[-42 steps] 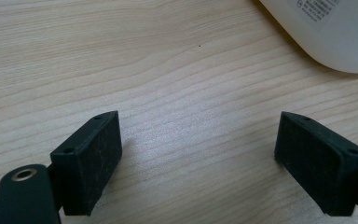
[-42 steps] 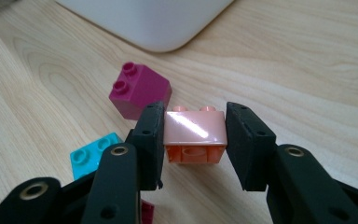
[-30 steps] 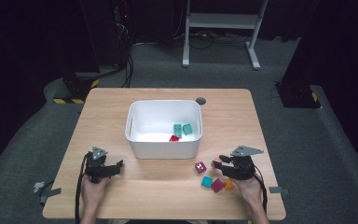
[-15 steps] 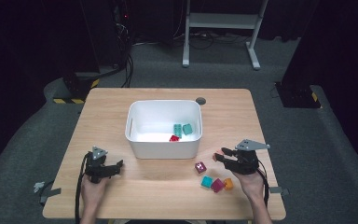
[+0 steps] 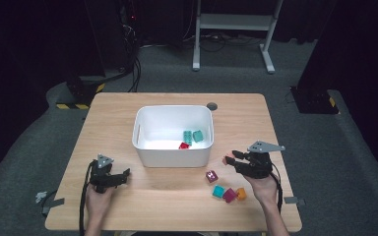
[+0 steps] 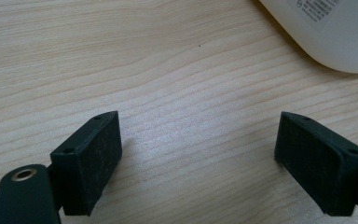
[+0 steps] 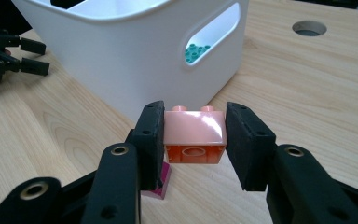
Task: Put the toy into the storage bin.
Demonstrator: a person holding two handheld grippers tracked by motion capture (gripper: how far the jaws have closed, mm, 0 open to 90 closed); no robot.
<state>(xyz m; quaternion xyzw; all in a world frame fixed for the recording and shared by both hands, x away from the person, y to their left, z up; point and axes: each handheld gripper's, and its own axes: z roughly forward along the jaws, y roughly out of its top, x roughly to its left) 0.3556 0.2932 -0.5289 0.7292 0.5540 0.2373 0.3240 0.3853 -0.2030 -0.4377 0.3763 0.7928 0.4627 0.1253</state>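
Clamped between the jaws of the right gripper (image 7: 195,140) is an orange brick (image 7: 196,136), held clear of the wooden table (image 5: 177,196) with its studs up and its hollow underside seen in the right gripper view. In the high view the right gripper (image 5: 231,160) is held just off the right end of the white bin (image 5: 142,147), with the brick (image 5: 228,160) at its tips. Below the held brick a magenta brick (image 7: 161,184) lies on the table. In the high view four loose bricks are seen near the right hand: a dark pink one (image 5: 211,176), a teal one (image 5: 218,191), a magenta one (image 5: 229,195) and an orange one (image 5: 240,193). Two teal bricks (image 5: 192,136) and a red brick (image 5: 183,145) lie inside the bin. The left gripper (image 6: 198,154) is held low over the table with its jaws wide apart and nothing between them; a corner of the bin (image 6: 326,32) is seen ahead of it.
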